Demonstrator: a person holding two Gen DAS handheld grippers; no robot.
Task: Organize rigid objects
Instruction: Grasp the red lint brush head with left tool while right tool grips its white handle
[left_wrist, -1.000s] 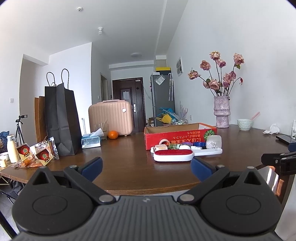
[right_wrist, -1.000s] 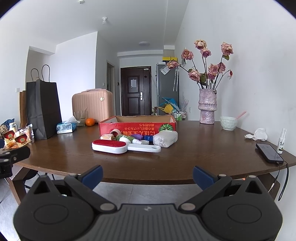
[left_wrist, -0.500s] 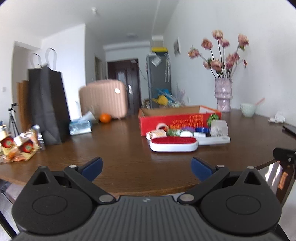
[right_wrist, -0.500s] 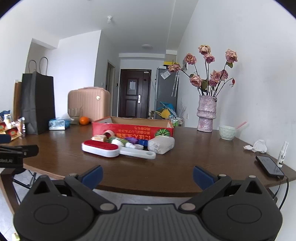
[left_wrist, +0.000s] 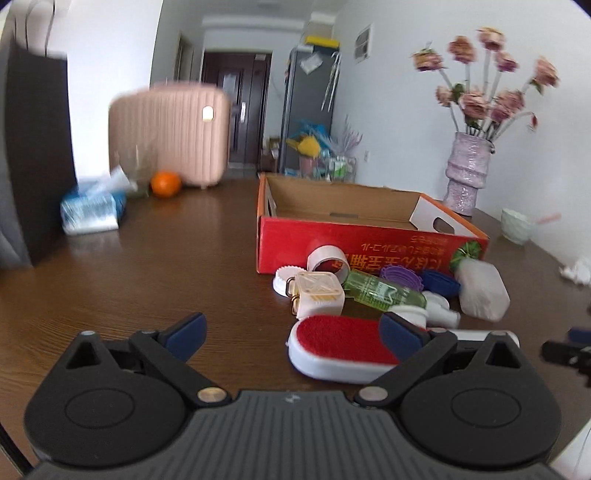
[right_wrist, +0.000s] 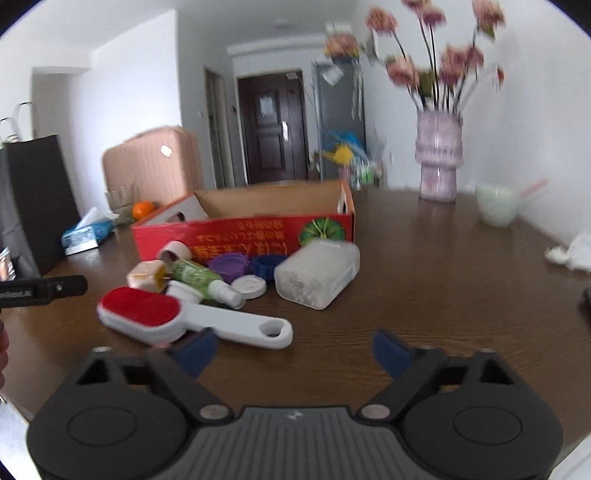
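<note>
Our left tongs (left_wrist: 291, 328) and right tongs (right_wrist: 295, 349) gape wide and empty near the red-padded white plastic brush (right_wrist: 147, 312), probably destined for the red cardboard box (right_wrist: 258, 221).

Both tools look alike. The left gripper (left_wrist: 291, 328) has a matte black plastic body with a ribbed dark grey centre panel bearing a small pale mark, two round black housings with shallow circular recesses, triangular cut-outs above them, silver screws at the link pivots, and blue fingertips (left_wrist: 186, 329). The right gripper (right_wrist: 293, 349) shows the same black housings, grey ribbing, silver screws and blue fingertips (right_wrist: 389, 350).
</note>
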